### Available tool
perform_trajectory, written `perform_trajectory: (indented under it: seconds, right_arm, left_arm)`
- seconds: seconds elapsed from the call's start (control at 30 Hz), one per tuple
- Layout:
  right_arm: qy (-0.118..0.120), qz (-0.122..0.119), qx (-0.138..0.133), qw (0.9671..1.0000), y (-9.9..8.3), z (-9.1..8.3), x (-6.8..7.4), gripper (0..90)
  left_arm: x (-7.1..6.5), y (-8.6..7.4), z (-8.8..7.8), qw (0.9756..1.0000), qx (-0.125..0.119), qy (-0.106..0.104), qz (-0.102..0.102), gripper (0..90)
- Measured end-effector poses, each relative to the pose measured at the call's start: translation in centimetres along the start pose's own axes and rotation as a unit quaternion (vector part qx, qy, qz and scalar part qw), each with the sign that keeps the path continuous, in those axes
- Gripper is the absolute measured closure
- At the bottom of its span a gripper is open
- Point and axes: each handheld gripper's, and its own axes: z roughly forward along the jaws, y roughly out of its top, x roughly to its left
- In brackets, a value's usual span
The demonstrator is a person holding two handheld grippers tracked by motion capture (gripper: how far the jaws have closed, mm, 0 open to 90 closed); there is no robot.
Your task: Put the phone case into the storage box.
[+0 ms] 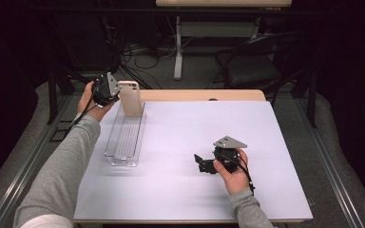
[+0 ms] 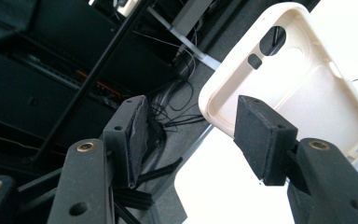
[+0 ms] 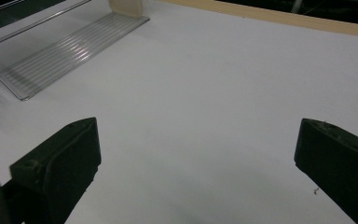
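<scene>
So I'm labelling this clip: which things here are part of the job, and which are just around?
In the job:
phone case, standing in the far end of the clear tray
left gripper, open beside the case

Just around:
right gripper, open over the table
chair behind

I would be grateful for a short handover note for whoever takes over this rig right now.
Left tool: at the far left corner of the table, jaws apart, right beside the phone case. One pad overlaps the case's edge in the left gripper view; no squeeze shows, so treat the case as not held.
Right tool: open and empty, low over the bare table near the front right.
Phone case: cream, standing upright at the far end of the clear tray, hollow side towards the left tool.
Done: case is in the tray.
Left: probably back the left tool away and check whether the case stands by itself.
</scene>
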Motion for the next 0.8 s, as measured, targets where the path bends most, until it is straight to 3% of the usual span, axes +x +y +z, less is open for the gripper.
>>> perform_trajectory:
  seconds: [0.27,0.43,0.53,0.8]
  right_arm:
    - [0.0,-0.001,0.001,1.0,0.0,0.0,0.0,0.0]
    - [0.0,-0.002,0.001,1.0,0.0,0.0,-0.1,0.0]
    - [-0.001,-0.003,0.002,1.0,0.0,0.0,0.0,0.0]
    - [-0.001,-0.002,0.001,1.0,0.0,0.0,0.0,0.0]
  left_arm:
    - [0.3,0.2,-0.8,0.9997,-0.001,-0.012,-0.019,41.9]
    - [0.5,0.5,-1.6,0.9978,-0.01,-0.045,-0.047,38.9]
    - [0.7,0.6,-1.9,0.9942,-0.015,-0.069,-0.081,35.6]
    - [1.3,0.7,-2.7,0.9845,-0.016,-0.112,-0.134,31.6]
